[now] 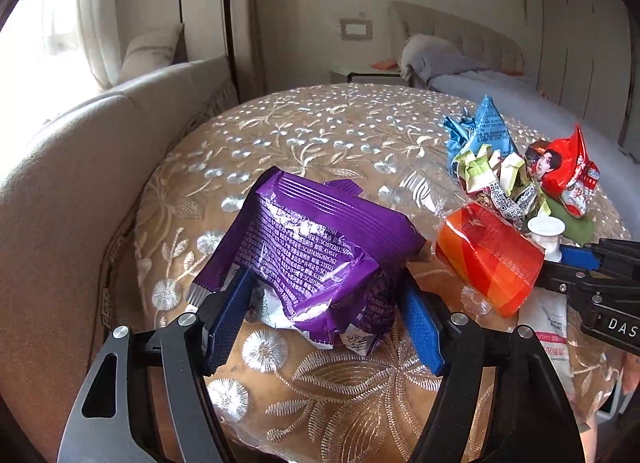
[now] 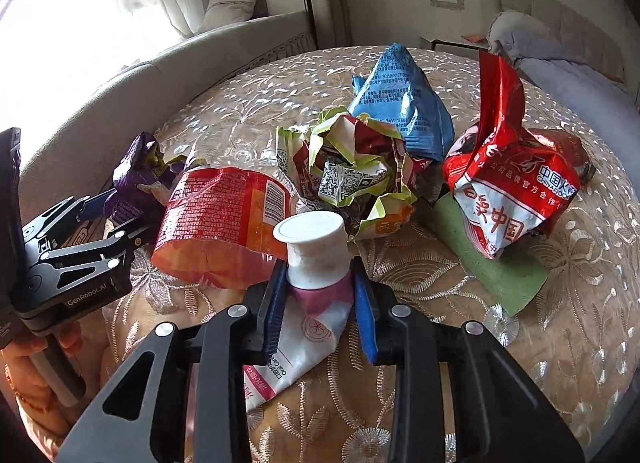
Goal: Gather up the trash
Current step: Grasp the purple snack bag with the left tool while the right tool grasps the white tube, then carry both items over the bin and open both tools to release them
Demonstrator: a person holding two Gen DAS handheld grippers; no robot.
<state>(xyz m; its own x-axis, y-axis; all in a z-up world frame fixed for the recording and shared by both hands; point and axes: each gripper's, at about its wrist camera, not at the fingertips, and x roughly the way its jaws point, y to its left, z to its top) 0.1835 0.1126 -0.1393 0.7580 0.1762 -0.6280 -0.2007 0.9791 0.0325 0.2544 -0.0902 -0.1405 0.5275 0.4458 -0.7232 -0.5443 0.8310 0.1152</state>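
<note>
A purple snack wrapper [image 1: 320,255] lies on the round embroidered table [image 1: 300,135]. My left gripper [image 1: 326,311] has its blue pads on either side of the wrapper's near end and is shut on it; it shows at the left of the right wrist view [image 2: 116,207]. My right gripper [image 2: 320,303] is shut on a white and pink toothpaste tube [image 2: 316,283] with a white cap, lying on the table. The tube's cap [image 1: 546,231] shows in the left wrist view beside the right gripper [image 1: 572,263].
An orange-red wrapper [image 2: 224,219] lies between the two grippers. Behind it sit a crumpled green-white wrapper [image 2: 352,175], a blue bag [image 2: 400,103], a red bag [image 2: 508,179] and a green sheet [image 2: 492,271]. A sofa [image 1: 80,183] curves round the table's left.
</note>
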